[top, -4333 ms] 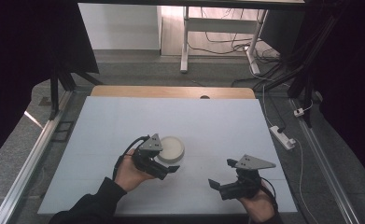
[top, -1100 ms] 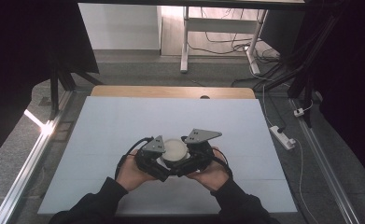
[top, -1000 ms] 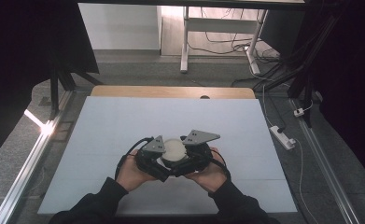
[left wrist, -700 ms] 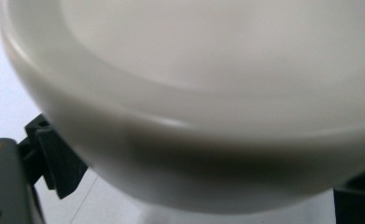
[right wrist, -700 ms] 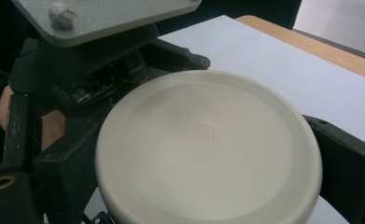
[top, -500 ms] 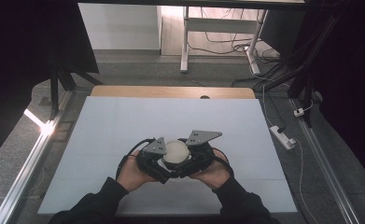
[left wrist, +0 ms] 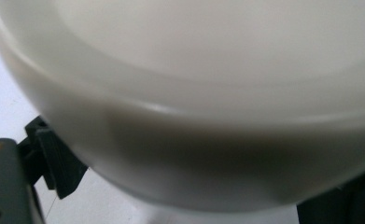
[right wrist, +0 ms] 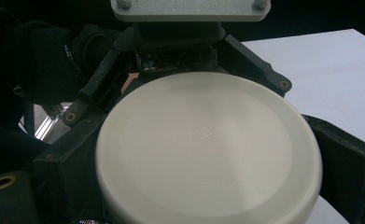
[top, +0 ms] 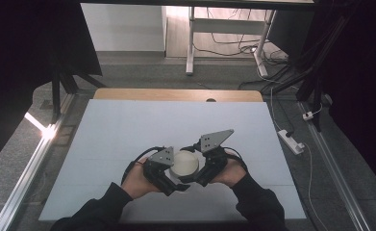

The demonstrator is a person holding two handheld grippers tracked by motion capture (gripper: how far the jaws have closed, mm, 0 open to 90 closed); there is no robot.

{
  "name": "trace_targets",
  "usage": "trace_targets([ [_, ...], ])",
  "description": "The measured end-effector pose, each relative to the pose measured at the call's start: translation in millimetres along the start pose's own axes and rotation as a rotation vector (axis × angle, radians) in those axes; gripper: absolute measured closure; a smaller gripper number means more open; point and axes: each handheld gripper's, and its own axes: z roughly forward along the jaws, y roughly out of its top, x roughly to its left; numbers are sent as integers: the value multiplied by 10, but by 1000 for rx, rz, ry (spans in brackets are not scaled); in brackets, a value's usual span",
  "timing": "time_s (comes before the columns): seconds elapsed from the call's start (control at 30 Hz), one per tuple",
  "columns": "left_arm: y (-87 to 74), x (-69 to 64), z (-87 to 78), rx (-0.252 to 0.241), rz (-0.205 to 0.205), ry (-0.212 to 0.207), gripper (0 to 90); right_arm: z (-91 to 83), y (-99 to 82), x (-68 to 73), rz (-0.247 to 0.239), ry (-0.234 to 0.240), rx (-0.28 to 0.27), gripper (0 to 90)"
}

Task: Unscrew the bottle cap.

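A round cream-white lidded container (top: 184, 163) is held just above the white table (top: 128, 130), near its front middle. My left gripper (top: 176, 179) grips it from the left, my right gripper (top: 200, 172) from the right. In the right gripper view the flat lid (right wrist: 208, 149) lies between my right gripper's (right wrist: 208, 186) two black jaws, with the left gripper (right wrist: 175, 79) facing it from beyond. The left gripper view has the container's curved side (left wrist: 194, 93) pressed close to the camera between the left gripper's (left wrist: 194, 196) jaws. Both hands wear dark sleeves.
A wooden strip (top: 176, 95) borders the table's far edge. A white power strip (top: 291, 142) lies on the floor to the right. A metal rail (top: 27, 173) runs along the left side, and white desk legs (top: 190, 43) stand behind.
The right gripper, earlier apart at the front right, has come in and closed on the container beside the left one. Over the last second its top plate has turned slightly.
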Motion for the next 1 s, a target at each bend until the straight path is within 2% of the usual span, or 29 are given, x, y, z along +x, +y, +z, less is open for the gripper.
trace_targets([
  [0.1, 1, 4, -5, 1, -5, 9, 75, 1, 6, 10, -4, -16, 10, 70],
  [0.17, 3, 14, -31, -10, -21, 26, 75, 16, 39, 58, 2, -80, 15, 35],
  [0.2, 1, 17, -41, -15, -29, 33, 75, 22, 57, 73, 7, -93, 15, 3],
  [0.27, -2, 31, -64, -17, -35, 51, 75, 15, 100, 107, 21, -125, 22, 0],
  [0.37, -2, 39, -80, -22, -56, 83, 75, 5, 152, 156, 57, -193, 1, 0],
  [0.47, -9, 52, -89, -26, -78, 109, 75, 19, 191, 206, 81, -285, 1, 0],
  [0.6, -14, 62, -100, -21, -90, 138, 75, 57, 227, 268, 123, -372, -13, 0],
  [0.83, 0, 59, -113, -32, -111, 163, 75, 109, 251, 351, 127, -471, -28, 0],
  [1.0, 15, 42, -105, -33, -121, 184, 75, 173, 239, 367, 137, -503, -22, 0],
])
